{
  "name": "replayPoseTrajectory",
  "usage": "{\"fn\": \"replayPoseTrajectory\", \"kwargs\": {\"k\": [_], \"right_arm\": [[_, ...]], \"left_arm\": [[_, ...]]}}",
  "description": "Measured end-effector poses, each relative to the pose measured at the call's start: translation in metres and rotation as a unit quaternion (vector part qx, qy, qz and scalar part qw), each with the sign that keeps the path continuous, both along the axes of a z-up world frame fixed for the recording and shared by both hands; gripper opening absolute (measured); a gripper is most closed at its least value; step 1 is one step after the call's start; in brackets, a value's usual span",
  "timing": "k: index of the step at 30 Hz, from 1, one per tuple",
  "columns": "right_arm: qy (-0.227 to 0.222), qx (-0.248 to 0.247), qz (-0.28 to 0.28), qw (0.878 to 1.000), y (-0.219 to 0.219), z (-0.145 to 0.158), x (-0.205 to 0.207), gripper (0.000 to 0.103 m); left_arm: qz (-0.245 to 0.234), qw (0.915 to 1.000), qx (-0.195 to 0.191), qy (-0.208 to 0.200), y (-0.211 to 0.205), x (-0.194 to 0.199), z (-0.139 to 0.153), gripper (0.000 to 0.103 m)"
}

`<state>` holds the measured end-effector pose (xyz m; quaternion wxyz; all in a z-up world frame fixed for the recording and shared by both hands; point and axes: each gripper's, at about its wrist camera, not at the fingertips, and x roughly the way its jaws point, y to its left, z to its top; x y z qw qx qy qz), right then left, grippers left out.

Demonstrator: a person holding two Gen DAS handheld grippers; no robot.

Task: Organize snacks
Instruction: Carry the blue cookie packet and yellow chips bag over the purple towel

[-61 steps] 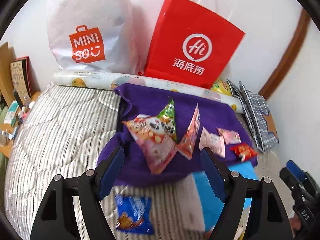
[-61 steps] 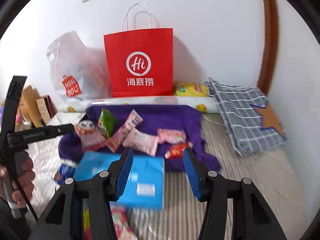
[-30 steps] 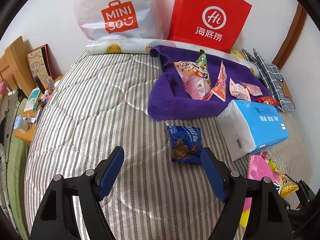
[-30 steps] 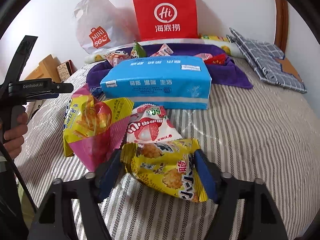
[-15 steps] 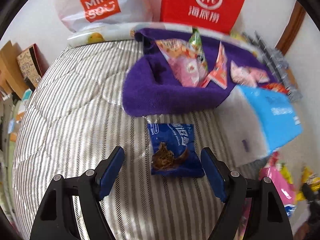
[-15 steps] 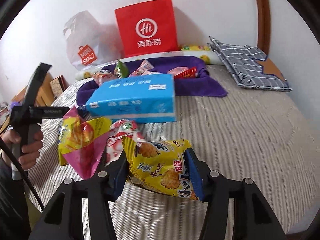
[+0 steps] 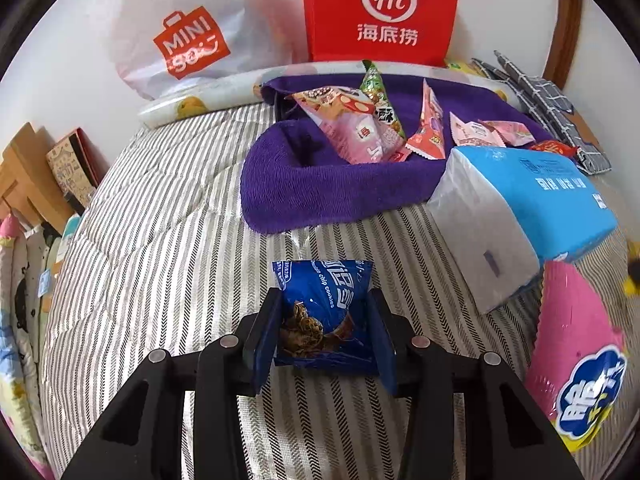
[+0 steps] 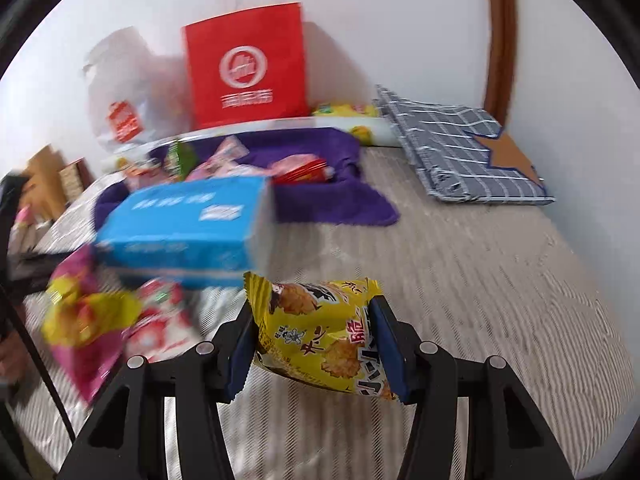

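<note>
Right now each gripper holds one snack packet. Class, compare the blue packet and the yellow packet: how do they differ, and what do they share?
Colour: the blue cookie packet is dark blue with white lettering; the yellow snack packet is bright yellow with black and red lettering.
Holder: the blue one sits in the left gripper, the yellow one in the right gripper.
Shared: both are sealed pouches picturing the food inside, each pinched between blue finger pads above the striped bedcover.

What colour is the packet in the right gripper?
Yellow packet, clearest in the right wrist view.

"MINISO" on white plastic bag (image 7: 180, 36), "Hi 海底捞" on red paper bag (image 7: 380, 12), "chip cookies" on blue packet (image 7: 324, 312)
</note>
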<state>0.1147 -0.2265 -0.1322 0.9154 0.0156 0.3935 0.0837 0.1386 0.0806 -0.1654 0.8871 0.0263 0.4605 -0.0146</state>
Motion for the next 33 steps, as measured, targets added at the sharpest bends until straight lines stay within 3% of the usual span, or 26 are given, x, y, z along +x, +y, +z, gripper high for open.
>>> {"fn": "replayPoseTrajectory", "kwargs": {"k": [6, 9, 12, 26, 30, 33], "right_arm": [[0.006, -0.019, -0.014, 1.000, -0.010, -0.010, 0.040, 0.052], [0.034, 0.005, -0.012, 0.999, -0.013, -0.019, 0.053, 0.052], [0.068, 0.022, -0.010, 0.997, -0.015, -0.029, 0.062, 0.052], [0.076, -0.007, -0.007, 0.997, -0.007, -0.032, 0.062, 0.059], [0.076, -0.002, -0.008, 0.997, -0.008, -0.033, 0.062, 0.058], [0.075, 0.013, -0.010, 0.997, -0.012, -0.032, 0.062, 0.058]], "left_arm": [[0.004, 0.9999, -0.016, -0.002, 0.002, 0.005, -0.001, 0.044], [0.001, 1.0000, -0.005, -0.003, -0.003, 0.005, -0.002, 0.044], [0.002, 0.9998, -0.018, -0.002, 0.001, 0.006, -0.002, 0.044], [0.002, 0.9998, -0.019, 0.002, 0.000, 0.008, -0.003, 0.056], [0.002, 0.9998, -0.021, 0.002, 0.001, 0.009, -0.004, 0.055], [0.007, 0.9997, -0.025, -0.002, 0.004, 0.008, -0.003, 0.046]]}}
